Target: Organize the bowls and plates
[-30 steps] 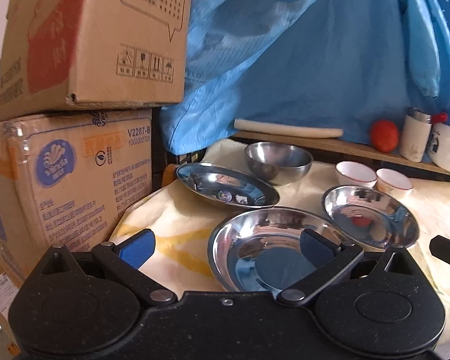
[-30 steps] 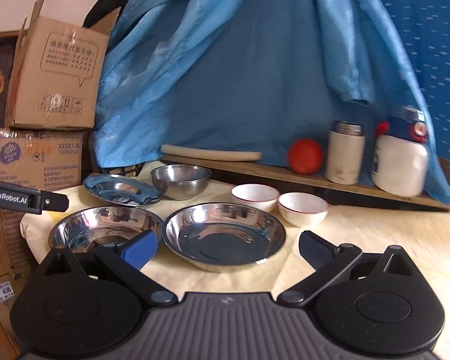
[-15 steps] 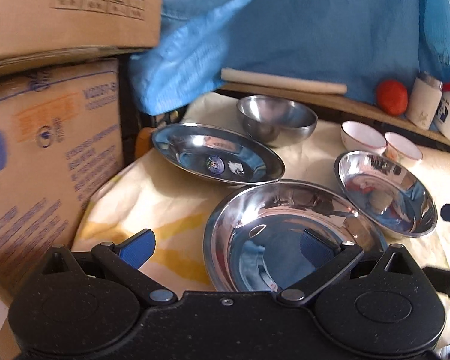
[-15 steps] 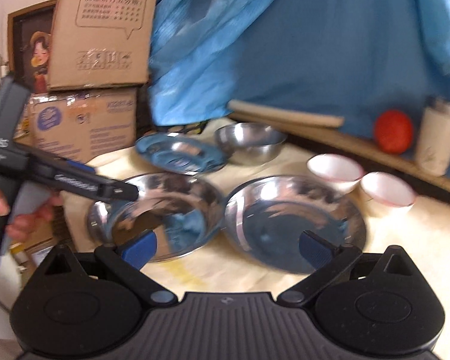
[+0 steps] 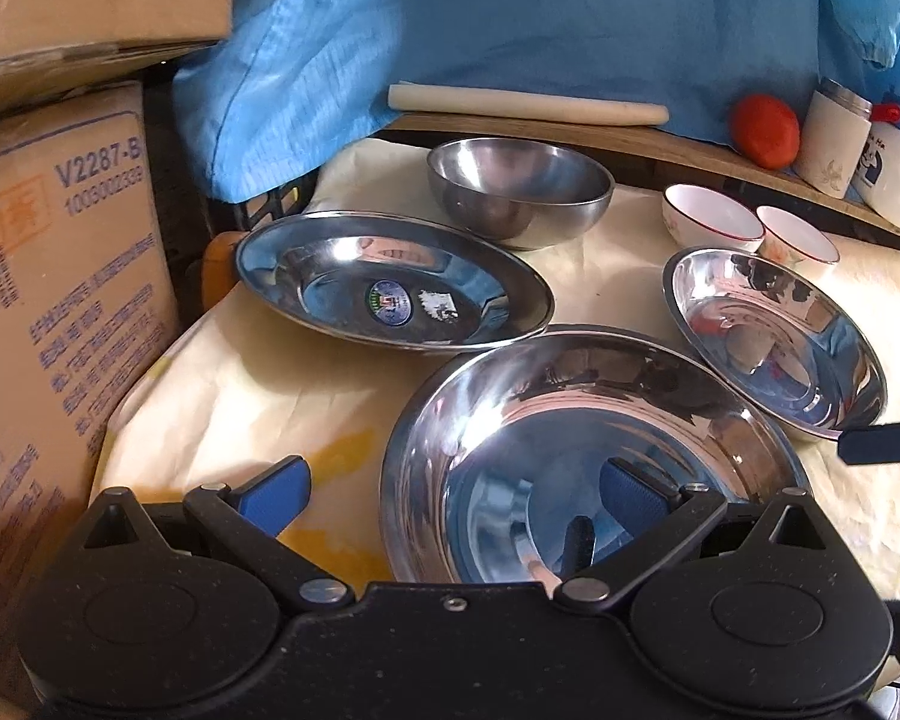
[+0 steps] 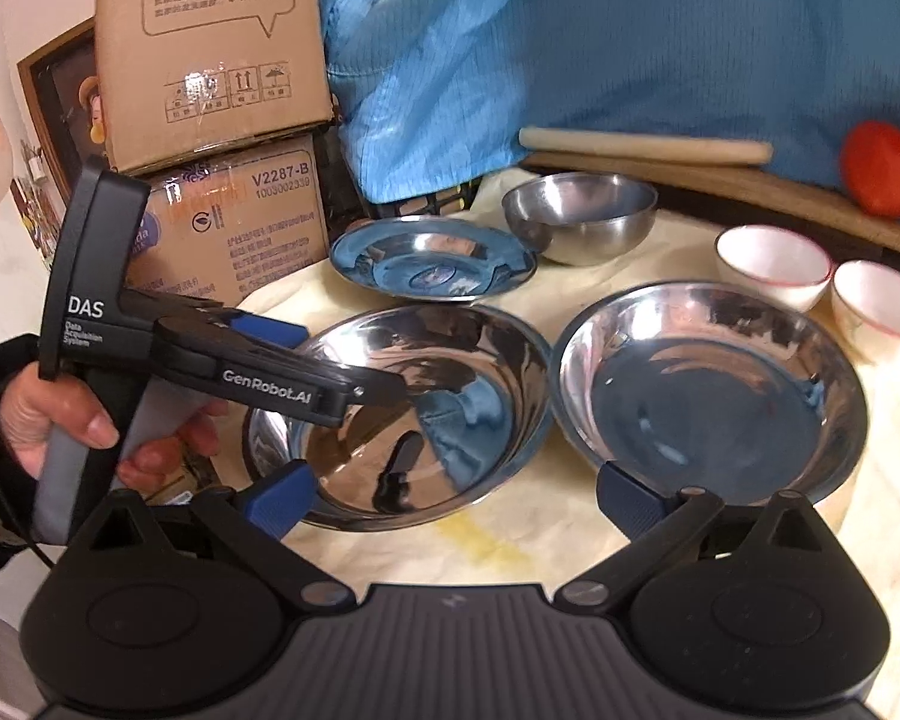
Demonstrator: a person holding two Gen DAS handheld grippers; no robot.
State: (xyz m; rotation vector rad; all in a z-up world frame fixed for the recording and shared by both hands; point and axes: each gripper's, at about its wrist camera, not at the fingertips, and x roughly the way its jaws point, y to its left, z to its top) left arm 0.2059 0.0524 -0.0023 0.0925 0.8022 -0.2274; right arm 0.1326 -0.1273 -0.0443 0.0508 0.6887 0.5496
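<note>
Left gripper [image 5: 450, 489], jaws wide, has dropped closer, straddling the near shiny steel plate's [image 5: 570, 396] rim; right gripper [image 6: 453, 495] wide, empty. Pickup looks imminent.

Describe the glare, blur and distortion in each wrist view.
Left wrist view: sharp, bright glare across the near steel plate, mirror reflections in the stickered plate, fisheye bending of the cardboard boxes. Right wrist view: soft blur over the red ball and blue cloth, dark vignette corners, the left gripper reflected in steel.
</note>
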